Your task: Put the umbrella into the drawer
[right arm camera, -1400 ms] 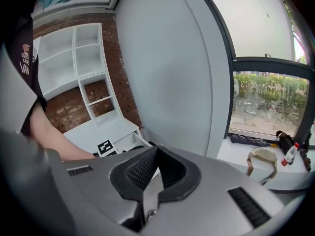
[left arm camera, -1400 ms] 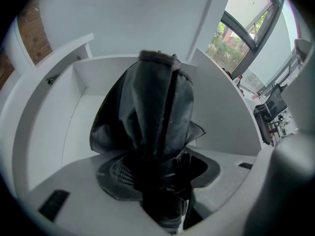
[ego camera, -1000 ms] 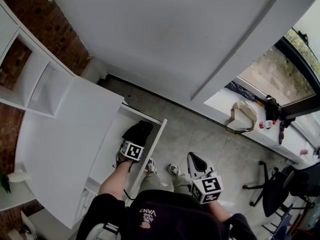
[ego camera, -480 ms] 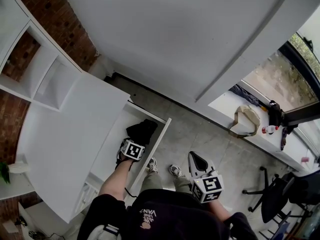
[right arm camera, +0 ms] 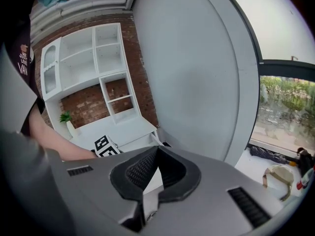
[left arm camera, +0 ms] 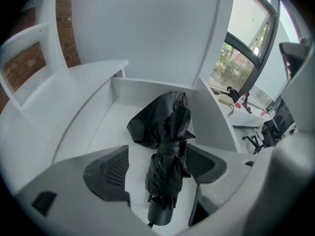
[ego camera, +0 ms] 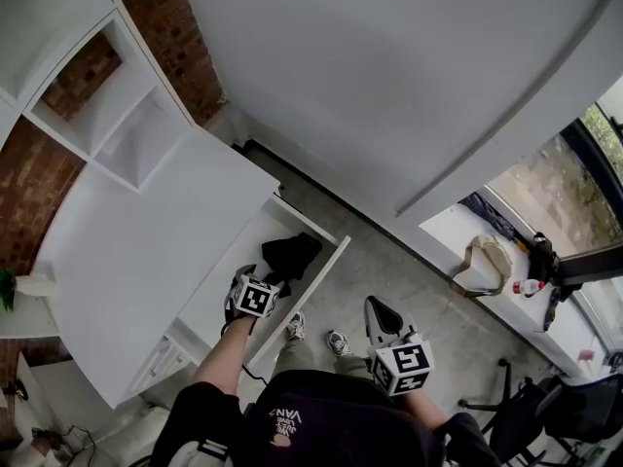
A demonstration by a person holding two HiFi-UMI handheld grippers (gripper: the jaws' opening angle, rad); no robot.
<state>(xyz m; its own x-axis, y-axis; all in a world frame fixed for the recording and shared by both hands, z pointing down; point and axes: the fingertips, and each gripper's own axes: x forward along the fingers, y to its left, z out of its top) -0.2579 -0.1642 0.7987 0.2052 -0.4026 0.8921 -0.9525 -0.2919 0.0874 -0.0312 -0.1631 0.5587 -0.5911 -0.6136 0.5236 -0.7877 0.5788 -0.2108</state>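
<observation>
A folded black umbrella [left arm camera: 165, 127] lies on the bottom of the open white drawer [left arm camera: 147, 90]. In the head view the umbrella [ego camera: 290, 254] rests at the far end of the drawer [ego camera: 326, 270]. My left gripper [left arm camera: 157, 154] hangs just above its handle end. Its jaws have just been opening and now stand wide on either side of the umbrella, with neither pad touching it. From the head view the left gripper [ego camera: 261, 282] is over the drawer's near half. My right gripper [ego camera: 382, 311] is held over the floor to the right, shut and empty, its right gripper [right arm camera: 156, 149] pads meeting.
The drawer juts from a white cabinet [ego camera: 146, 251] below white shelves [ego camera: 117, 115] backed by brick. The person's shoes [ego camera: 336, 339] stand on the grey floor beside the drawer front. A window sill with a tan bag [ego camera: 482, 261] and an office chair [ego camera: 565, 416] are at right.
The left gripper has opened and lifted back from the umbrella, which stays lying in the drawer. The head view has swung, showing more of the shelves. The right gripper has barely shifted.
</observation>
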